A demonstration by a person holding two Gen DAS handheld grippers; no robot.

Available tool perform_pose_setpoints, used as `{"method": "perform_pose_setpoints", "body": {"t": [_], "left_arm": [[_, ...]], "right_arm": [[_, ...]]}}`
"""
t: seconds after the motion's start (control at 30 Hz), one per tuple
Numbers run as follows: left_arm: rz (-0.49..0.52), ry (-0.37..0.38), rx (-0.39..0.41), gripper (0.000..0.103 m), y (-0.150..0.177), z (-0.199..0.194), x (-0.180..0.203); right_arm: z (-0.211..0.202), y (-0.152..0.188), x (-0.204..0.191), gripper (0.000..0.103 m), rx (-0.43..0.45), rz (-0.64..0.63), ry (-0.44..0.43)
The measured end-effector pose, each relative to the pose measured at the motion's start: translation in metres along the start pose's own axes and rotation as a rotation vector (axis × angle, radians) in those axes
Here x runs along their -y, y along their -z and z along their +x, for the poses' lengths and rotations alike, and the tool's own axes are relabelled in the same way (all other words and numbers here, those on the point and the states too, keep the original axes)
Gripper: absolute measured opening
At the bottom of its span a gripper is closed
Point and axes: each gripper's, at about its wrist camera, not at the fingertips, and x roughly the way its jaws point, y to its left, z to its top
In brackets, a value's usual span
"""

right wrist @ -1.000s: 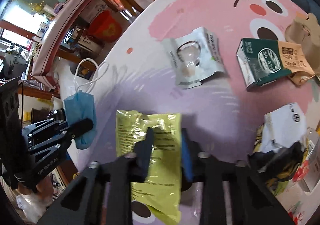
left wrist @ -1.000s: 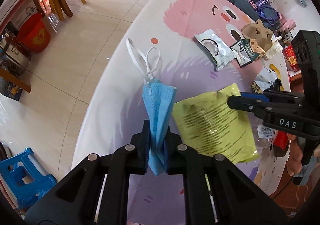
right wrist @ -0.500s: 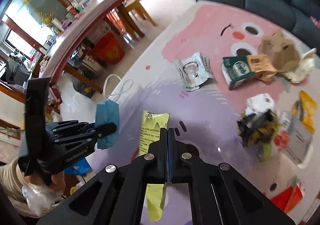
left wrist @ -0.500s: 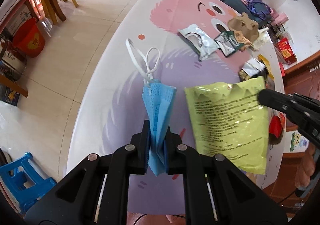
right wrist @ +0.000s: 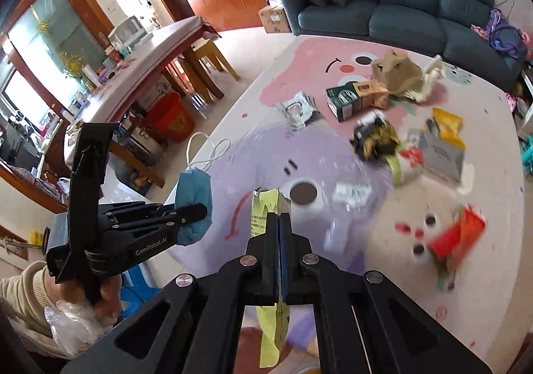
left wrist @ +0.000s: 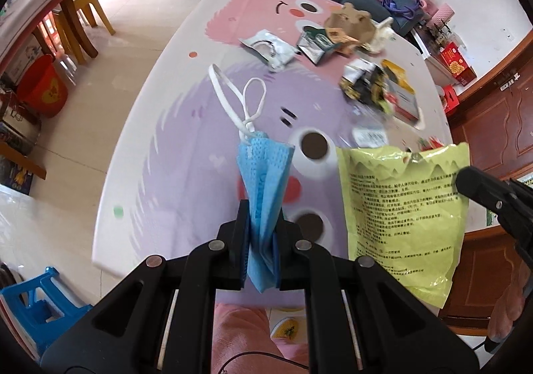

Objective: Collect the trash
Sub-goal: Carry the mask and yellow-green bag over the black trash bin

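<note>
Left gripper (left wrist: 261,234) pinching mask (left wrist: 263,187), right gripper (right wrist: 279,240) clamping pouch (left wrist: 403,210) by its edge, both aloft; risking slippery pouch sliding free, dangling loops (left wrist: 238,97) snagging.

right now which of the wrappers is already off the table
The yellow-green printed bag, pinched in the right gripper. The silver pouch, green packet and the others lie on the table.
</note>
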Motion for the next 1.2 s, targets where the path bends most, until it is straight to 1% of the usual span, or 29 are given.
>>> {"method": "perform_pose_setpoints", "body": {"t": [0.17, 0.23, 0.37, 0.57, 0.63, 0.77, 0.87, 0.93, 1.03, 1.13, 1.2], "left_arm": [[-0.009, -0.014, 0.008, 0.008, 0.061, -0.024, 0.032], [-0.006, -0.020, 0.006, 0.008, 0.088, -0.032, 0.046], [-0.001, -0.017, -0.030, 0.008, 0.144, -0.039, 0.072], [0.072, -0.036, -0.110, 0.008, 0.208, -0.036, 0.105], [0.098, -0.042, -0.128, 0.008, 0.223, -0.033, 0.114], [0.170, -0.056, -0.168, 0.008, 0.251, -0.014, 0.129], [0.207, -0.045, -0.196, 0.008, 0.261, 0.017, 0.135], [0.230, -0.032, -0.208, 0.008, 0.272, 0.046, 0.134], [0.253, -0.033, -0.236, 0.008, 0.287, 0.092, 0.131], [0.254, -0.031, -0.244, 0.008, 0.300, 0.139, 0.124], [0.259, -0.029, -0.239, 0.008, 0.305, 0.166, 0.121]], "right_arm": [[-0.051, 0.067, 0.005, 0.000, 0.023, -0.004, -0.024], [-0.072, 0.102, 0.008, 0.000, 0.025, -0.009, -0.032], [-0.097, 0.168, 0.016, 0.000, 0.002, -0.026, -0.012], [-0.104, 0.252, 0.032, 0.000, -0.063, 0.010, 0.021], [-0.100, 0.281, 0.039, 0.000, -0.093, 0.038, 0.039], [-0.079, 0.320, 0.053, 0.001, -0.139, 0.117, 0.069], [-0.051, 0.336, 0.063, 0.001, -0.153, 0.163, 0.112], [-0.024, 0.352, 0.071, 0.001, -0.159, 0.186, 0.158], [0.020, 0.376, 0.085, 0.001, -0.152, 0.219, 0.223], [0.063, 0.396, 0.102, 0.001, -0.146, 0.278, 0.262], [0.093, 0.406, 0.115, 0.001, -0.144, 0.318, 0.274]]}}
